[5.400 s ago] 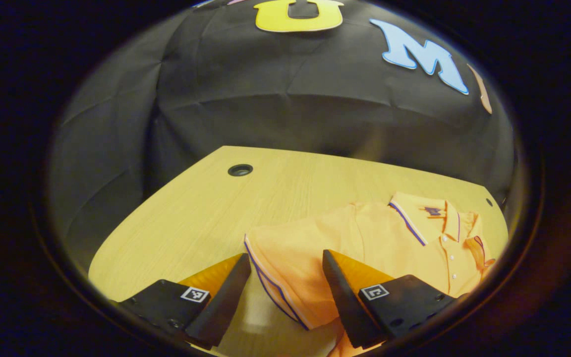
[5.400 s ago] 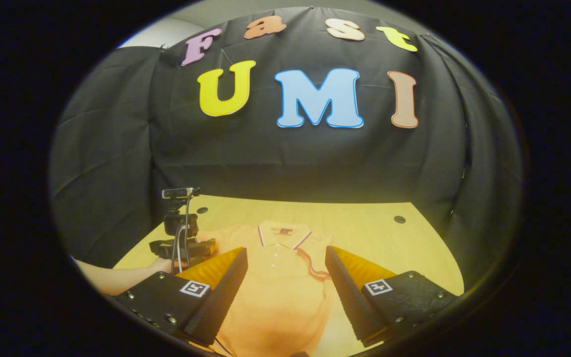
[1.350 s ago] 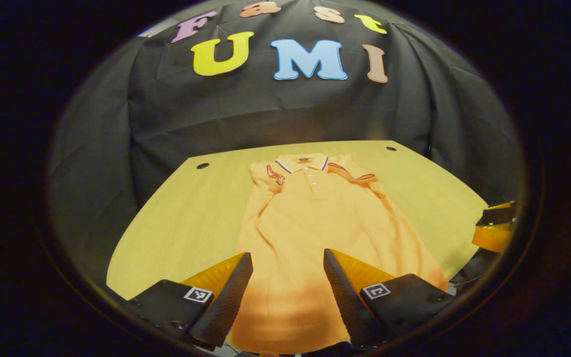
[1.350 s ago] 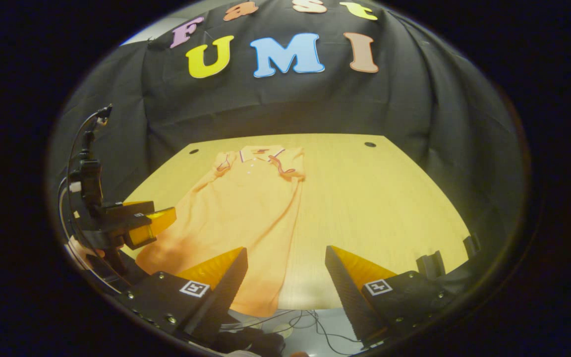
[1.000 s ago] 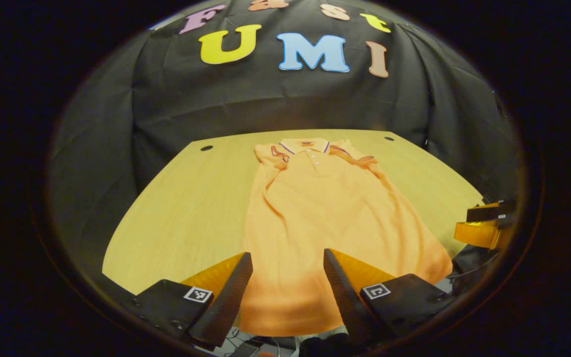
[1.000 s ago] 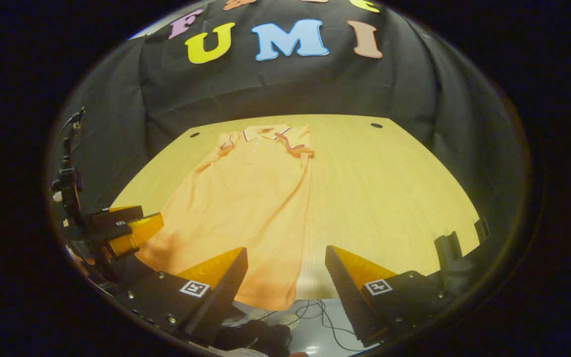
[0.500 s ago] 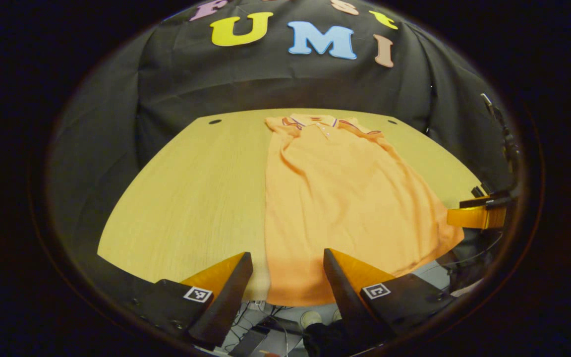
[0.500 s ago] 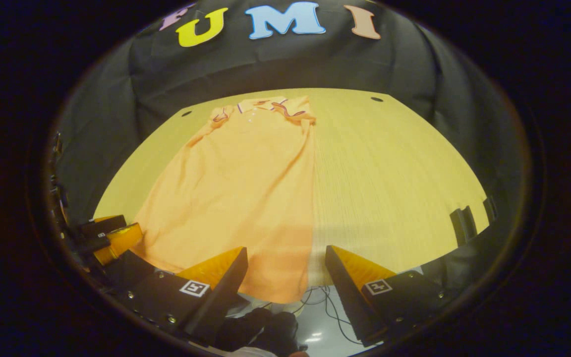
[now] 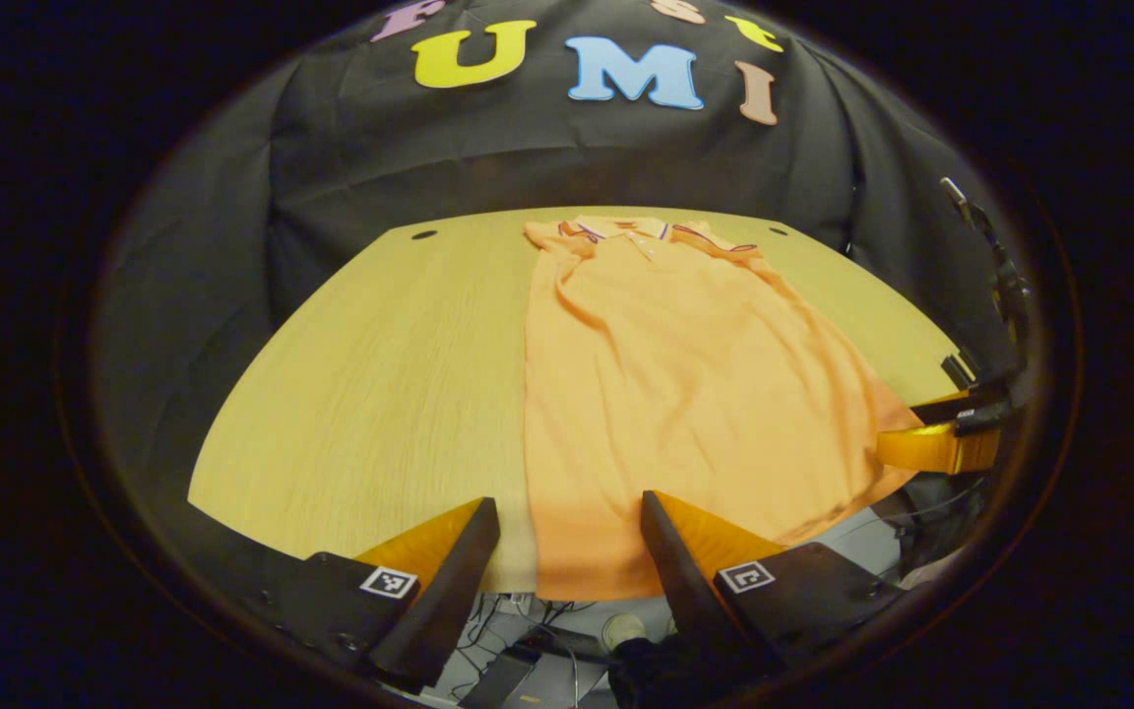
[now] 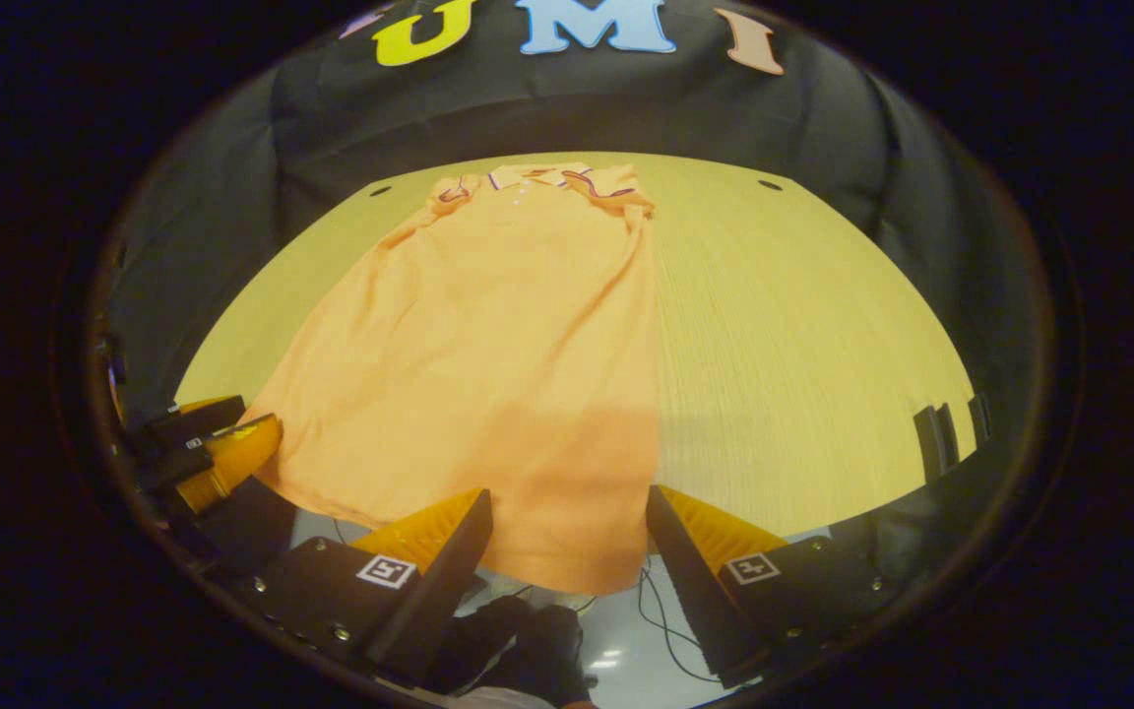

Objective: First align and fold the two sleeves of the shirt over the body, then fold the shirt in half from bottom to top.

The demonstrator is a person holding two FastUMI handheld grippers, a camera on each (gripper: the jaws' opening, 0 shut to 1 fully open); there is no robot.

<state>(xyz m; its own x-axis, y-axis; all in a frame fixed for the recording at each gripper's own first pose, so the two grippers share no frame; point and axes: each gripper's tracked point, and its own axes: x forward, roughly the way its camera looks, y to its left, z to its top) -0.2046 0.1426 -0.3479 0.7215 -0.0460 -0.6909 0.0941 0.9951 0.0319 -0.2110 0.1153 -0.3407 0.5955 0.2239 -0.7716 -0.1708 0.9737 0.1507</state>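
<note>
An orange polo shirt (image 9: 685,374) (image 10: 508,345) lies flat on the wooden table (image 9: 360,394) (image 10: 803,345), collar (image 9: 624,229) (image 10: 539,177) at the far end. Both sleeves are folded in over the chest. The hem hangs slightly over the near edge. My left gripper (image 9: 567,551) is open at the hem's left corner, one finger on either side of it, without pressing on it. My right gripper (image 10: 567,542) is open at the hem's right corner in the same way. Each gripper also shows at the side of the other's view: the right gripper (image 9: 941,433) and the left gripper (image 10: 213,443).
Small cable holes (image 9: 423,235) (image 10: 770,184) sit in the table's far corners. Two black clamps (image 10: 946,425) grip the table's right edge. Below the near edge are cables and floor (image 10: 626,630). Bare wood lies on both sides of the shirt.
Both grippers have drawn back from the collar end to the near edge and now sit at the hem corners. The sleeves, being folded 5.4 s ago, now lie over the body.
</note>
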